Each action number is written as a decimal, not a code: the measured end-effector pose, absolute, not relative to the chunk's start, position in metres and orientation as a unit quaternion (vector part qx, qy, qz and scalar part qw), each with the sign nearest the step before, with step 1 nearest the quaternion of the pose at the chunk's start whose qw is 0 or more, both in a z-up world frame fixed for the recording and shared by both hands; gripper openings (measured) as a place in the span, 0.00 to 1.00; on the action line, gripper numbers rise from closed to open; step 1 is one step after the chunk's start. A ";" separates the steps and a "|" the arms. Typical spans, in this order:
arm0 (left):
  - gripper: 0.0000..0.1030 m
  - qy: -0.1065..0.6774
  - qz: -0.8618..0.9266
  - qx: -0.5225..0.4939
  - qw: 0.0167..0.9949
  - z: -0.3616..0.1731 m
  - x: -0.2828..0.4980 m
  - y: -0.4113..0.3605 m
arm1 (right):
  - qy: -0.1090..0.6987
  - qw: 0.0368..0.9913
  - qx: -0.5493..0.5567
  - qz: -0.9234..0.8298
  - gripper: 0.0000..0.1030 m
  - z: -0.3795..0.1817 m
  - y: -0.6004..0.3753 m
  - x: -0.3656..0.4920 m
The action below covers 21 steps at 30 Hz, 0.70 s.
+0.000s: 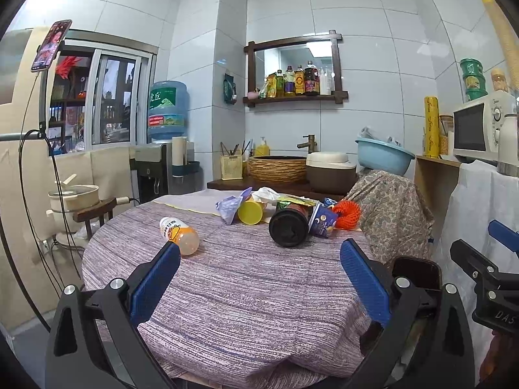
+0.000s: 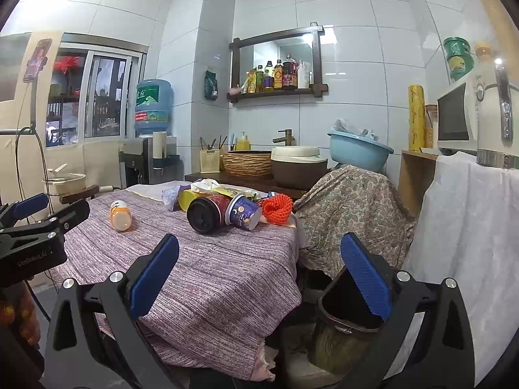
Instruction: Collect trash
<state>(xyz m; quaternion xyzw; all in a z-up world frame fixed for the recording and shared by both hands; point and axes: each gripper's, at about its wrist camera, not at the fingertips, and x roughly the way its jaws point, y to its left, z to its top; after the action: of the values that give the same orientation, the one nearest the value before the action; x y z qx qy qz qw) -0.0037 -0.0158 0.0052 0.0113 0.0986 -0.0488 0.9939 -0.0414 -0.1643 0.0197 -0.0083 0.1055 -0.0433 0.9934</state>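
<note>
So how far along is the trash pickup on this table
Nothing looks done yet. The bottle, black-lidded cup, yellow cup, blue tub, orange net and wrappers all lie on the table. Nothing is in hand: left gripper and right gripper both have open, empty jaws. Everything remains for the bin.

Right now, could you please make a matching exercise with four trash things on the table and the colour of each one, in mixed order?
Things:
1. bottle lying alone
2. cup with lid facing the camera
3. net at the table edge
4. tub beside the crumpled wrapper

Colours:
A. yellow
B. orange-red
C. black lid, red side
D. clear with white cap, orange label

Pairs: 1-D, 2-C, 3-B, 4-A
</note>
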 end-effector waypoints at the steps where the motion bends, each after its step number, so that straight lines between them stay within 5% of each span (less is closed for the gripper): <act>1: 0.95 0.098 -0.049 0.011 0.994 0.006 -0.004 -0.016 | 0.106 0.993 -0.008 -0.043 0.95 0.020 -0.164 -0.041; 21: 0.95 0.099 -0.049 0.009 0.994 0.005 -0.003 -0.019 | 0.108 0.993 -0.013 -0.043 0.95 0.023 -0.163 -0.041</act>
<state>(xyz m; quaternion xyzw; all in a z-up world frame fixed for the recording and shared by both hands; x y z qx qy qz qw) -0.0031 -0.0187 0.0053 0.0094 0.0993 -0.0488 0.9938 -0.0405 -0.1633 0.0226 -0.0125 0.1082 -0.0425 0.9931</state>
